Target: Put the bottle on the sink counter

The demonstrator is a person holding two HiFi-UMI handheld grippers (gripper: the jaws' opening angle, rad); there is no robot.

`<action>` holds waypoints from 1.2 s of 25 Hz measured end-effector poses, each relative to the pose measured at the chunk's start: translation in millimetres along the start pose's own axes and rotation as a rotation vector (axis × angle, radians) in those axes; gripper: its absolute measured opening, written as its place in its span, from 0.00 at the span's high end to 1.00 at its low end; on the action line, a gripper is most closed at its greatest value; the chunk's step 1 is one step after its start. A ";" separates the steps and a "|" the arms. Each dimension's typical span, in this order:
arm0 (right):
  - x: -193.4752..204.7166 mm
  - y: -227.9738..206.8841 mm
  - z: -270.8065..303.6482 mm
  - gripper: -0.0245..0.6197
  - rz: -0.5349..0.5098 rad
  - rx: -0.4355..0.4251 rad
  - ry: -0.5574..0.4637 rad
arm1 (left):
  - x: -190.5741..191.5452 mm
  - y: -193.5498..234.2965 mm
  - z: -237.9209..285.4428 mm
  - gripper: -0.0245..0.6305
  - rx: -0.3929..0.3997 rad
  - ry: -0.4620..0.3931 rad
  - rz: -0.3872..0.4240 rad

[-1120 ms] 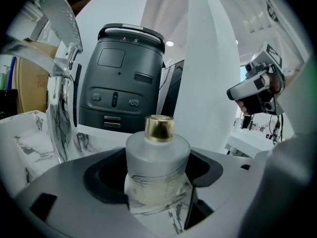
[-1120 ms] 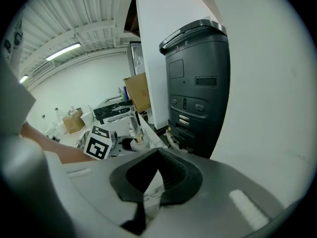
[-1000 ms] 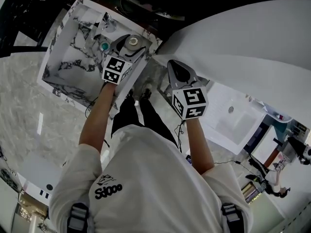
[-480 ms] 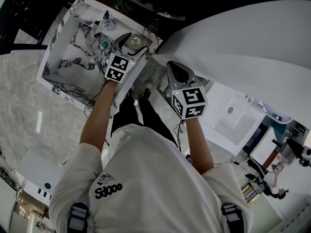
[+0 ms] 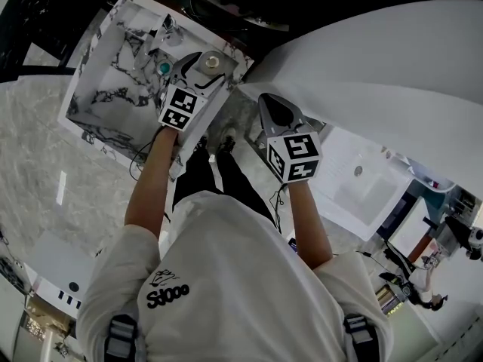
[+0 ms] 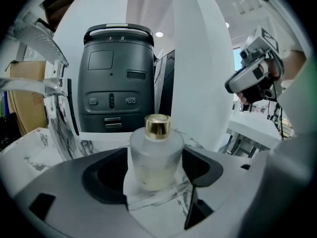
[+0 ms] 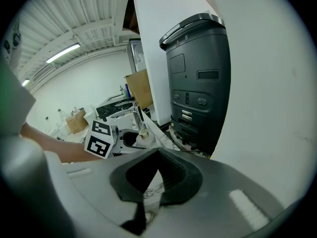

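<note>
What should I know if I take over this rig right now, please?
Left gripper: jaws closed on the bottle, which is frosted with a gold cap.
Right gripper: shut, empty, held off to the side of the sink.
Bottle: upright, base seemingly resting on the marble sink counter, near its corner.
Done: bottle is at the counter.
Left: open the left jaws and back away without tipping it.
</note>
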State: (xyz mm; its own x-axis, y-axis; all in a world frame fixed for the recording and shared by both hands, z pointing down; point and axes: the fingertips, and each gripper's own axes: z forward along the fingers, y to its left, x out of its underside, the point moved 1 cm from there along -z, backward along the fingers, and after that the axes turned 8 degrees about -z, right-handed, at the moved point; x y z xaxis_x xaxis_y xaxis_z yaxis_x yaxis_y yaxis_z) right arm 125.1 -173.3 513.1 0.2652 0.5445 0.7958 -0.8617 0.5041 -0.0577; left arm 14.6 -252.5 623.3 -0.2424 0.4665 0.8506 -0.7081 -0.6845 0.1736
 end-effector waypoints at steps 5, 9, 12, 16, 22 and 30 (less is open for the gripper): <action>1.2 2.8 1.8 0.95 0.003 -0.009 0.007 | 8.9 1.6 -5.2 0.45 0.026 0.029 0.012; 3.2 2.9 2.0 0.95 0.006 -0.011 0.014 | 7.5 0.7 -5.1 0.51 0.051 0.030 0.026; 2.9 3.7 2.1 0.95 0.009 -0.015 0.015 | 7.6 0.4 -5.8 0.51 0.056 0.029 0.023; 0.9 2.9 2.6 0.95 0.009 -0.015 0.014 | 7.7 -1.9 -4.6 0.51 0.061 0.028 0.023; 2.4 3.4 3.7 0.95 0.009 -0.015 0.022 | 6.8 -7.0 -0.6 0.51 0.066 0.019 0.016; 5.2 4.2 2.0 0.95 0.011 -0.009 0.028 | 4.1 -13.1 6.4 0.52 0.077 0.010 0.019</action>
State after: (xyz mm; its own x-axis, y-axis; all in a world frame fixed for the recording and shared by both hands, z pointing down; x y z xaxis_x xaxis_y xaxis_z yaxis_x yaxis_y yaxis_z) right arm 122.0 -169.6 518.3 0.2682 0.5683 0.7779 -0.8604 0.5045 -0.0718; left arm 27.2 -245.2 627.6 -0.2622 0.4584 0.8492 -0.6502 -0.7342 0.1956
